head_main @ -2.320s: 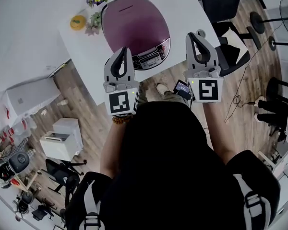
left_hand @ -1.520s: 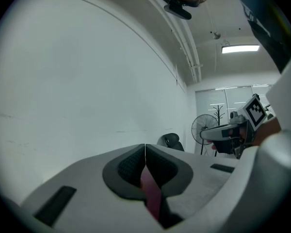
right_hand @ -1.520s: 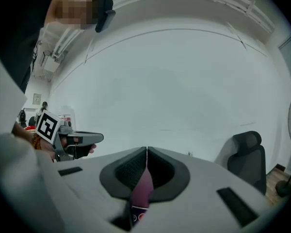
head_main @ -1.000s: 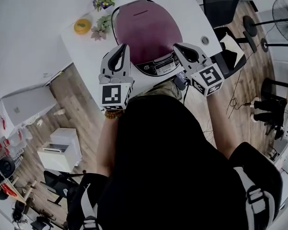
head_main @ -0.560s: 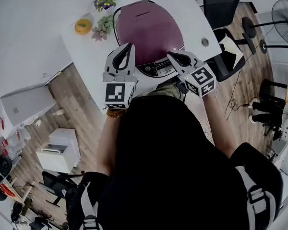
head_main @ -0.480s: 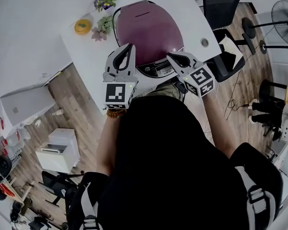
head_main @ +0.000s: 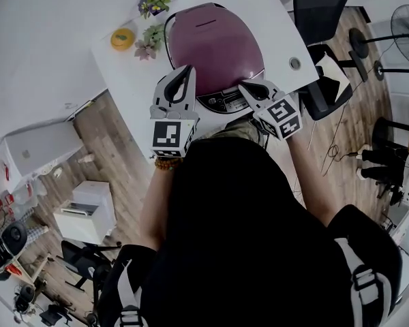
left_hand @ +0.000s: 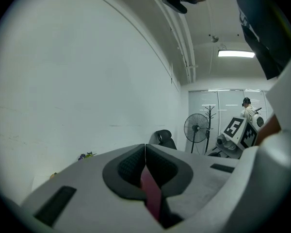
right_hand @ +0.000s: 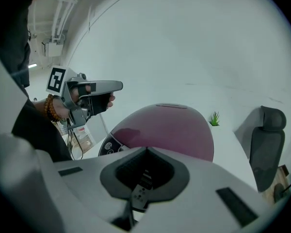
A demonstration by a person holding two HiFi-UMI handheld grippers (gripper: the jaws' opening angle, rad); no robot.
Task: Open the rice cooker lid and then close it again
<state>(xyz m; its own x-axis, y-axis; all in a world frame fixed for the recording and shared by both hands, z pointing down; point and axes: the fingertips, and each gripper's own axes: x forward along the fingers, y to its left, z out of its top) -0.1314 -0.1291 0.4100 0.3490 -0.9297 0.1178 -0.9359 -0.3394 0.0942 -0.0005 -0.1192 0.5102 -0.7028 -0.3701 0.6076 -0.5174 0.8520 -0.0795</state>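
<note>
just ahead of both tongs, the rice cooker [head_main: 218,63] sits on the surface [head_main: 123,70], lid [head_main: 208,36] down. left tongs [head_main: 187,70] and right tongs [head_main: 243,87] are pinched together, empty. the right tip, close over the control panel [head_main: 225,101], could press a button instead of the lid release.

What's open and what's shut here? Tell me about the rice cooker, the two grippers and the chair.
Rice cooker lid: closed.
Left gripper: shut, holding nothing.
Right gripper: shut, holding nothing, pointing at the control panel.
Office chair: nobody sitting on it.
</note>
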